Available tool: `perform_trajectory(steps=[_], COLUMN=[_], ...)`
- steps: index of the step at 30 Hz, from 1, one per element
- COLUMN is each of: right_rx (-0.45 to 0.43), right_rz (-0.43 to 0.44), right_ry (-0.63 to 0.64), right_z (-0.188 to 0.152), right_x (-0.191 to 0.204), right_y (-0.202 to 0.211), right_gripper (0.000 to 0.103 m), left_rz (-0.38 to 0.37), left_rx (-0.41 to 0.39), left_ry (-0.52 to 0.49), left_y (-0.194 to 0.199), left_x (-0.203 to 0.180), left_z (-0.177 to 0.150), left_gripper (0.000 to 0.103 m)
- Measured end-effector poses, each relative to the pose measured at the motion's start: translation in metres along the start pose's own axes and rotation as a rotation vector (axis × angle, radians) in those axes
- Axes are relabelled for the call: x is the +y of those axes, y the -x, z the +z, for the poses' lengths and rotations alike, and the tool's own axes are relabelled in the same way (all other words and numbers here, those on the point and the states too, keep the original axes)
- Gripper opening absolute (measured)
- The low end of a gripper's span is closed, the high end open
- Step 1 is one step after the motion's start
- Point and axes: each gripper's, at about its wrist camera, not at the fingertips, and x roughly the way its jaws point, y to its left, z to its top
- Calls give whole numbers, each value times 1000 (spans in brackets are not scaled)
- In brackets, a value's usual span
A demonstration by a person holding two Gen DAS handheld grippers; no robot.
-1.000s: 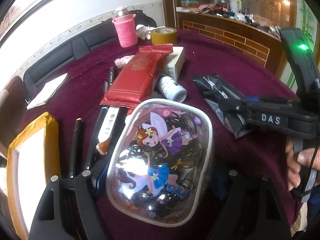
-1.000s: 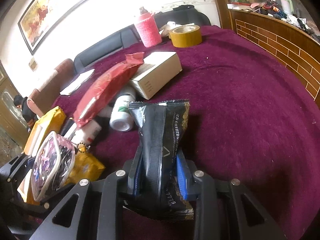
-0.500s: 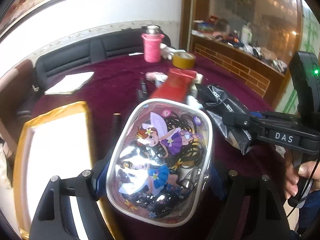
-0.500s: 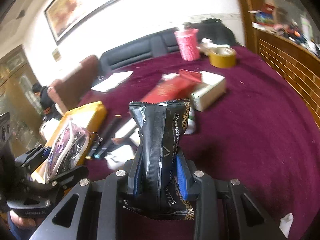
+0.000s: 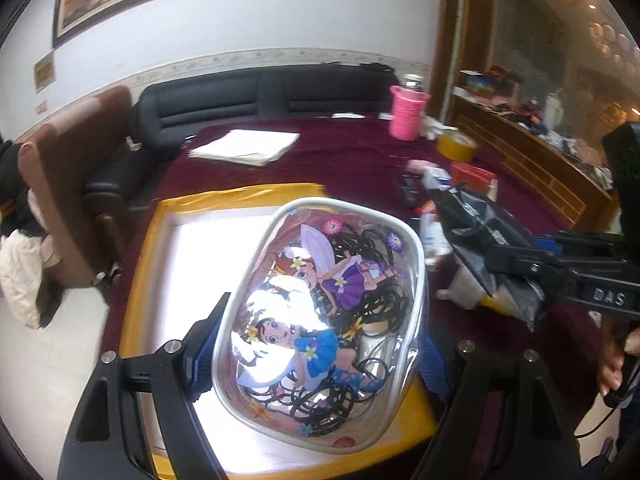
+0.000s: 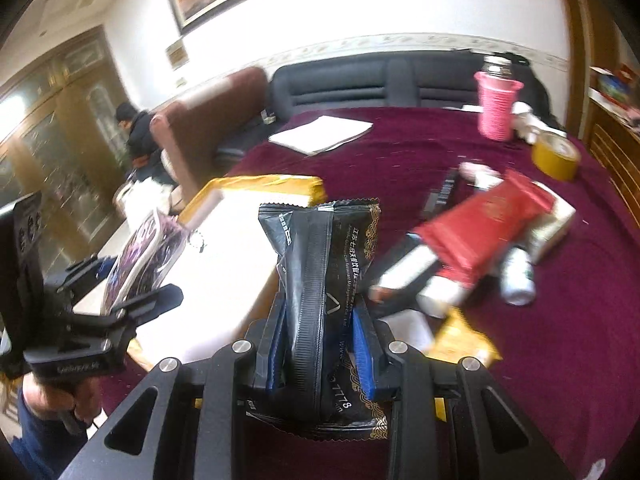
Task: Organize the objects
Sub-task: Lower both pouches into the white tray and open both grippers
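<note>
My left gripper (image 5: 316, 336) is shut on a clear fairy-print pouch (image 5: 320, 308) full of black hair ties and holds it above the yellow-rimmed white box (image 5: 200, 256). My right gripper (image 6: 320, 332) is shut on a black snack packet (image 6: 320, 264), held upright near the box's right edge (image 6: 256, 188). In the right wrist view the left gripper (image 6: 132, 280) with its pouch (image 6: 140, 256) is at the left, over the box. In the left wrist view the right gripper (image 5: 516, 260) with the black packet (image 5: 484, 240) is at the right.
A pile lies on the maroon table (image 6: 560, 340): a red packet (image 6: 480, 228), a white box (image 6: 556, 224), a white bottle (image 6: 518, 280), pens, a small yellow sachet (image 6: 464, 340). A pink cup (image 6: 496, 108), a tape roll (image 6: 556, 156) and papers (image 6: 320, 134) lie farther back. Chairs stand beyond the table.
Both grippers have swung left, away from the pile. The pouch now hangs over the yellow-rimmed box, and the black packet has come to the box's right edge. Both grips are unchanged.
</note>
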Motion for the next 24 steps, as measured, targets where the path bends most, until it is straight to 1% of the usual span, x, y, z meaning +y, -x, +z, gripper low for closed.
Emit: perform_trajectory(steps=[4,6,7,8,10,11,13,17,19,21,24], right_rx=[37,57,71,82,99,111,145,183,216,242,254], right_rz=[21,20,25,35,48,51,58,42,22,20,11], right_ry=[64,95,102,102,93,87,65,41,36,16,15], right_z=[17,27,32,37,47,52,62,75,75,75,73], right_x=[33,47,53,58,64,68,70,71,71,68,70], right_y=[-23,-39,-48,-55,-72,-81,-103,-142,-163,-181,-194], right_gripper=[33,33,33,33,33,33,33,33,33,33,33], left_rz=[40,24,29,35,19,27,29,24,48,55,61], left_rx=[43,80,98,116,174,187,227,268,272,282,288], left_ry=[20,36,51,59,80,94,112,177,196,216,234], left_y=[-6,-15,-22,-29,-49,-56,-73,-96,-102,-109,-118], left_x=[35,50,59,65,77,81,89,104,110,118,124], left_z=[8,15,20,22,27,28,30,33,35,36,36], left_gripper=[80,80,80,80,80,80,80,80,80,80,80])
